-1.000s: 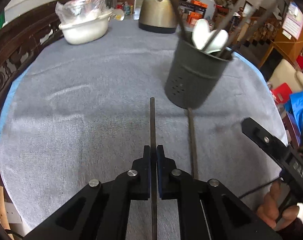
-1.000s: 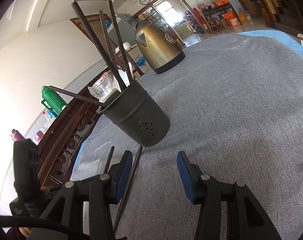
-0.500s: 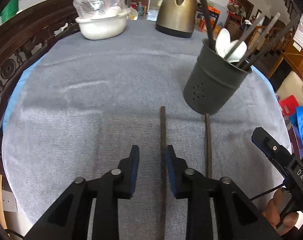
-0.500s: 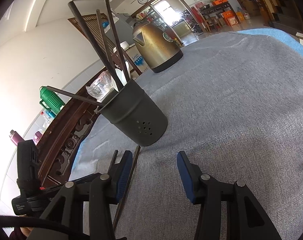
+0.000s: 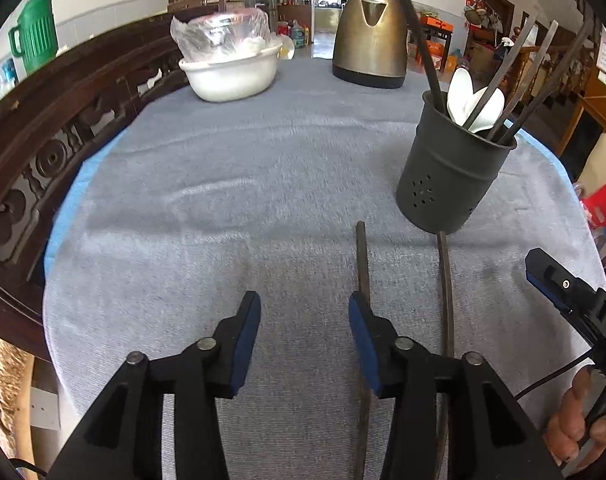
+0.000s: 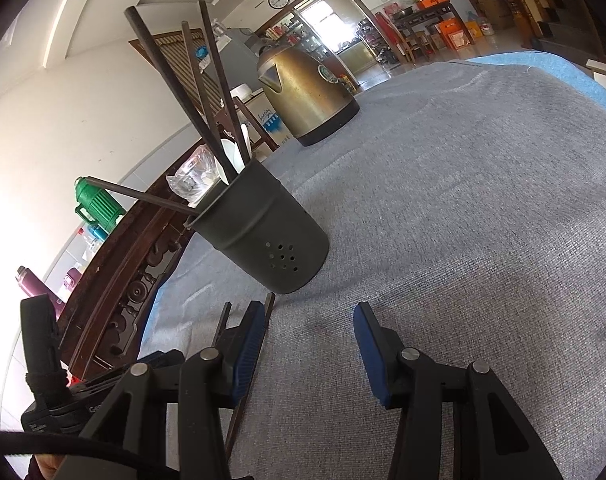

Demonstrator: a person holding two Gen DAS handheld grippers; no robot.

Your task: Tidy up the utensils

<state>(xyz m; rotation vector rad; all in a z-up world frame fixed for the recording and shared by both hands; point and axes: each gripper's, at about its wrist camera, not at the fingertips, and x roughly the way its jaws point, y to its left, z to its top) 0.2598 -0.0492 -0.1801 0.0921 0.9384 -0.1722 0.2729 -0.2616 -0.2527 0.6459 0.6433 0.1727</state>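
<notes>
Two dark chopsticks lie side by side on the grey cloth, one (image 5: pixel 362 256) along the right finger of my left gripper (image 5: pixel 303 308), the other (image 5: pixel 445 280) further right. The left jaws are opening; nothing sits between the blue pads and they press on nothing. A dark perforated utensil holder (image 5: pixel 451 176) stands just beyond the chopsticks, holding white spoons (image 5: pixel 475 100) and several chopsticks. My right gripper (image 6: pixel 309 316) hovers open over bare cloth, with the holder (image 6: pixel 271 240) ahead on its left and one chopstick tip (image 6: pixel 269 308) beside its left finger.
A brass kettle (image 5: pixel 371 52) and a white bowl with a plastic bag (image 5: pixel 233 72) stand at the far side of the table. A carved dark wooden bench back (image 5: pixel 43 152) runs along the left edge. A hand holds the right gripper's handle at the lower right.
My left gripper went from shut on a chopstick to open; the chopstick now lies free on the cloth. The left view drew back and swung left. The right gripper stayed put.
</notes>
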